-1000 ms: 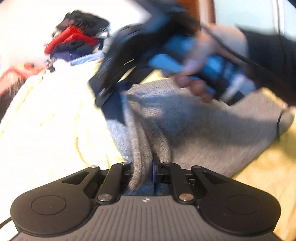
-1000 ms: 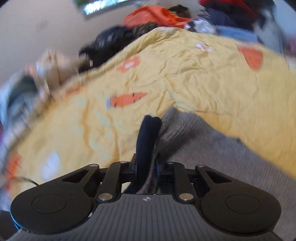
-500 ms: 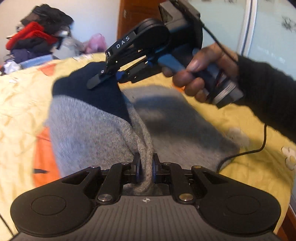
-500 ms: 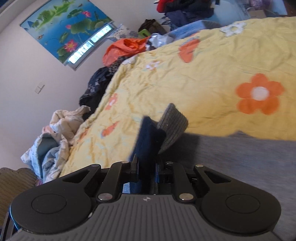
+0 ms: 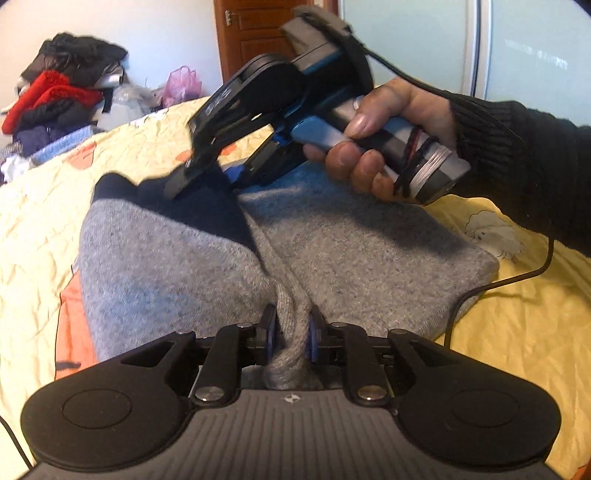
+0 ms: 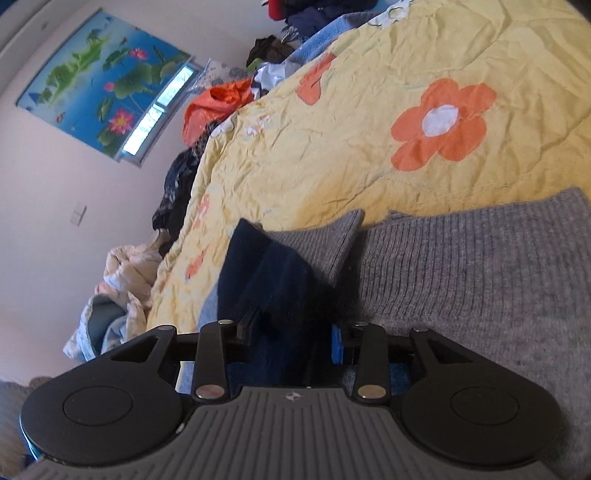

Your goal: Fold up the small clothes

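Yellow floral bedspread (image 6: 332,155) under grey navy-trimmed sweater (image 5: 177,266); left fingers (image 5: 271,336) pinching it, right fingers (image 6: 338,341) spread.

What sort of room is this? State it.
Most likely a bedroom: a yellow quilt with orange flowers covers a bed, heaped clothes lie beyond, and a brown wooden door stands behind.

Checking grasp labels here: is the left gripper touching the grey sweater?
Touching. The left wrist view shows the left gripper shut on a bunched fold of the grey sweater, knit pressed against both fingers.
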